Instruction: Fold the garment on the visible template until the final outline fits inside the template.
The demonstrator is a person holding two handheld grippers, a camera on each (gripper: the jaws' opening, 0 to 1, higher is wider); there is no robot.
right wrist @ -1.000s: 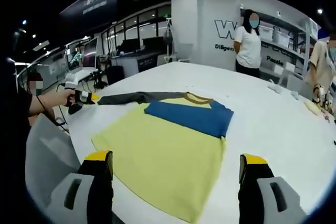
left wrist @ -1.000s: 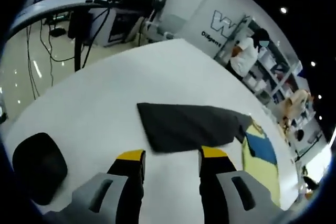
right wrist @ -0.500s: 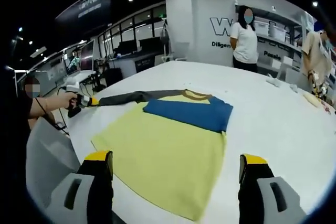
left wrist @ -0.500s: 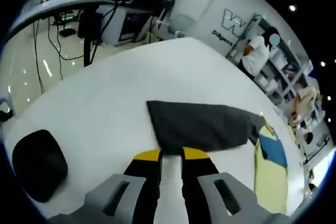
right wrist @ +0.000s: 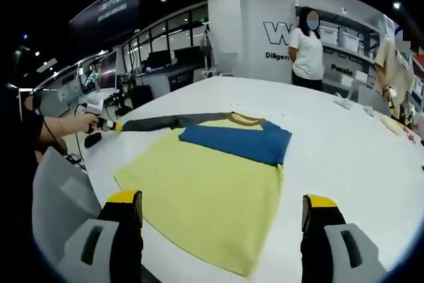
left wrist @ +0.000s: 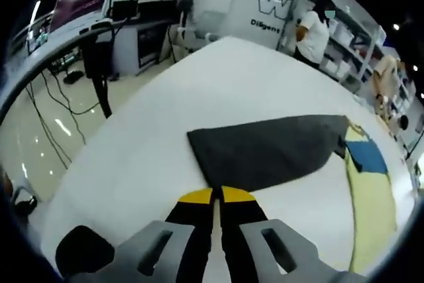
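A yellow shirt body (right wrist: 205,210) lies flat on the white table (right wrist: 344,157), with a blue sleeve (right wrist: 238,142) folded across its upper part. Its grey sleeve (left wrist: 265,150) stretches out away from the body. My left gripper (left wrist: 216,195) is shut on the near corner of that sleeve's cuff. In the right gripper view a hand holds the left gripper (right wrist: 109,124) at the far left tip of the grey sleeve (right wrist: 159,122). My right gripper (right wrist: 222,198) is open above the shirt's near hem, with nothing between its jaws. The yellow body (left wrist: 371,197) and blue sleeve (left wrist: 368,156) show at the right of the left gripper view.
A black pad (left wrist: 83,251) lies near the table's edge beside my left gripper. The table (left wrist: 132,164) drops off to a glossy floor on the left. A person (right wrist: 308,44) stands beyond the far edge, another (right wrist: 391,64) at the right. Desks with monitors (right wrist: 159,61) stand behind.
My left gripper's jaws have gone from open to shut on the grey sleeve's cuff corner. The right gripper has stayed open over the shirt.
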